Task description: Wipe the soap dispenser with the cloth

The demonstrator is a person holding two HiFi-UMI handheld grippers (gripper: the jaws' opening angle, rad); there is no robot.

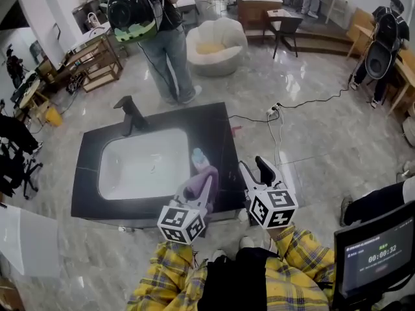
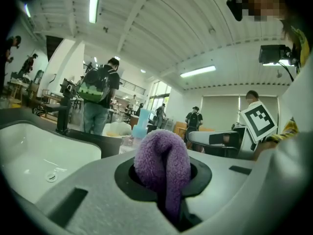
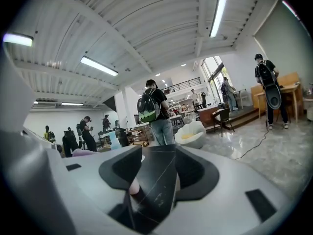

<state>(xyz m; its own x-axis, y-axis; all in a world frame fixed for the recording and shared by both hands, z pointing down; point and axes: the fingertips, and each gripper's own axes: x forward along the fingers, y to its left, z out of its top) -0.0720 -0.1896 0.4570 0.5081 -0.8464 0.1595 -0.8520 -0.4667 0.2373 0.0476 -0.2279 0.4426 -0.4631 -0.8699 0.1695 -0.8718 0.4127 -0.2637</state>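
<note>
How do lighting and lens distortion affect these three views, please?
Head view: even light, pale glare on the floor, straight lines bowed. Left gripper view: fisheye, dark corners; the cloth is sharp, the strip light blown out. Right gripper view: same bowing, a bright ceiling lamp, dark corners.

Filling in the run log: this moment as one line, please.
left gripper: jaws shut on cloth | right gripper: jaws open | soap dispenser: upright beside sink, ahead of cloth
</note>
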